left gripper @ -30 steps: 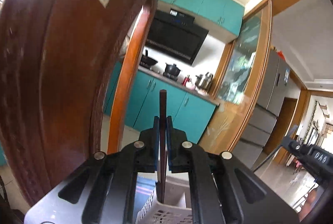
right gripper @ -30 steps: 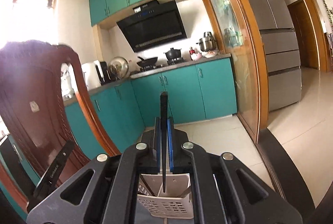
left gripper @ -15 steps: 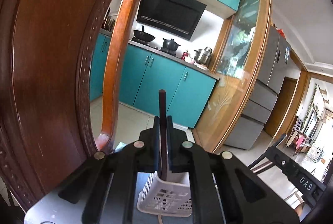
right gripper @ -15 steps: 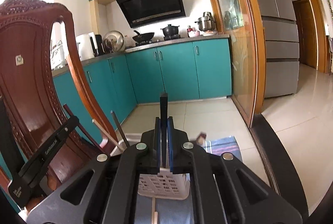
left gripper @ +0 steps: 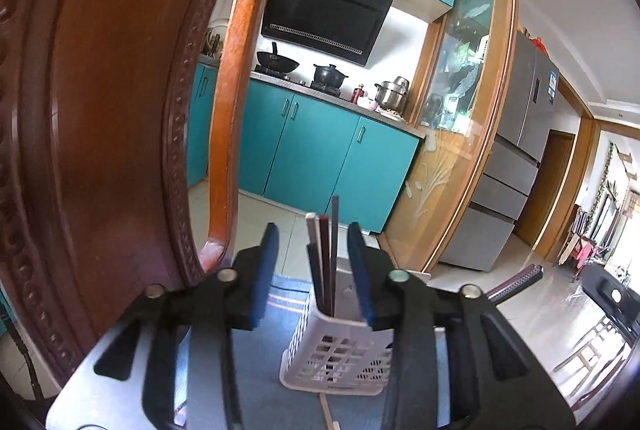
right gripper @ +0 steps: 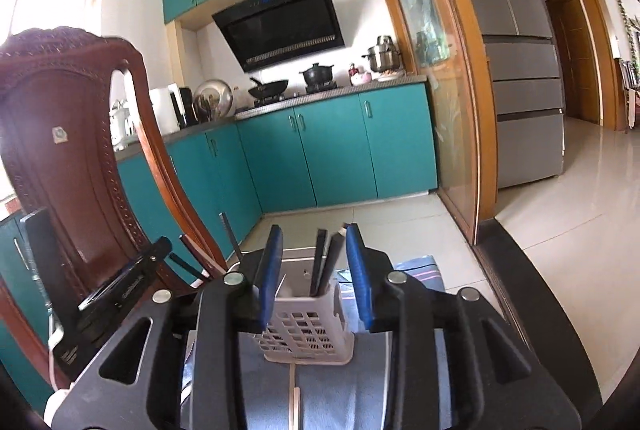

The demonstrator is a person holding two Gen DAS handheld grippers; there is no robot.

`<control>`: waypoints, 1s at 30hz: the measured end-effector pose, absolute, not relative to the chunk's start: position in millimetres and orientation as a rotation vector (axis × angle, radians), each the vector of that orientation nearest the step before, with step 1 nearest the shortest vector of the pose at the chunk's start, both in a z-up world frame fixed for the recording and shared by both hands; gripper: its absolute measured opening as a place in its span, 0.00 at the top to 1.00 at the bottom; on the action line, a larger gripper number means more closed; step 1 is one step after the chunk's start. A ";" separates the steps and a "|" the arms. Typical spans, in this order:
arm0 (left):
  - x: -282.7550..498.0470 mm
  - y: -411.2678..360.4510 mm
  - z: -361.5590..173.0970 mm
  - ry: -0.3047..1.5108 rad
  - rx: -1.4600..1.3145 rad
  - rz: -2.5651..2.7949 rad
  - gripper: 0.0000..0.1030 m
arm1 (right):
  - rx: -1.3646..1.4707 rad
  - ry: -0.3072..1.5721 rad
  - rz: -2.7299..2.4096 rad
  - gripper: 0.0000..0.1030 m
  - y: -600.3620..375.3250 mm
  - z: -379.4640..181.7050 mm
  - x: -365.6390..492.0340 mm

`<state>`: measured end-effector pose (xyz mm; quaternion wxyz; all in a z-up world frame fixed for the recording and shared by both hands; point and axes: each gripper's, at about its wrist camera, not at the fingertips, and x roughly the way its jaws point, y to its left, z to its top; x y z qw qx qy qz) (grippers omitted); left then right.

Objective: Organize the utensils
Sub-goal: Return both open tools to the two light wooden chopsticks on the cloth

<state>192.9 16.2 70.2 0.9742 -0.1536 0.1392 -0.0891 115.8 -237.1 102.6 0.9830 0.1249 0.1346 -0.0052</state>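
Observation:
A white perforated utensil basket stands on a blue cloth. Several chopsticks stand upright in it. My left gripper is open and empty, its blue-padded jaws spread on either side of the chopstick tops. In the right wrist view the same basket holds dark chopsticks. My right gripper is open and empty just above the basket. The left gripper's body shows at the left there. One pale chopstick lies on the cloth in front of the basket.
A carved dark wooden chair back stands close on the left and also shows in the right wrist view. Teal kitchen cabinets and a grey fridge are beyond, with tiled floor.
Both grippers have opened and let go of their chopsticks, which now stand in the basket. Both views have tilted down, so the basket sits higher between the jaws.

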 end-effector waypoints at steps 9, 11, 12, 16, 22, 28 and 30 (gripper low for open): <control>174.3 31.5 47.3 0.356 -0.313 -0.160 0.56 | 0.197 0.865 0.087 0.68 -200.0 -36.5 132.7; 174.9 30.5 39.0 0.390 -0.300 -0.157 0.56 | 0.208 0.992 0.121 0.68 -187.7 -66.4 142.8; 175.6 30.5 35.5 0.406 -0.294 -0.155 0.56 | 0.211 1.050 0.145 0.68 -178.0 -82.1 147.3; 179.1 29.7 28.3 0.437 -0.278 -0.148 0.55 | 0.125 1.062 0.119 0.69 -152.2 -90.0 152.6; 185.7 28.6 24.2 0.466 -0.277 -0.146 0.54 | 0.218 1.079 0.174 0.94 -141.5 -95.4 152.2; 188.9 26.6 21.9 0.482 -0.265 -0.148 0.50 | 0.360 1.009 0.165 0.94 -162.8 -85.3 139.0; 190.7 24.7 19.6 0.496 -0.259 -0.150 0.49 | 0.388 0.973 0.106 0.94 -178.7 -77.3 135.0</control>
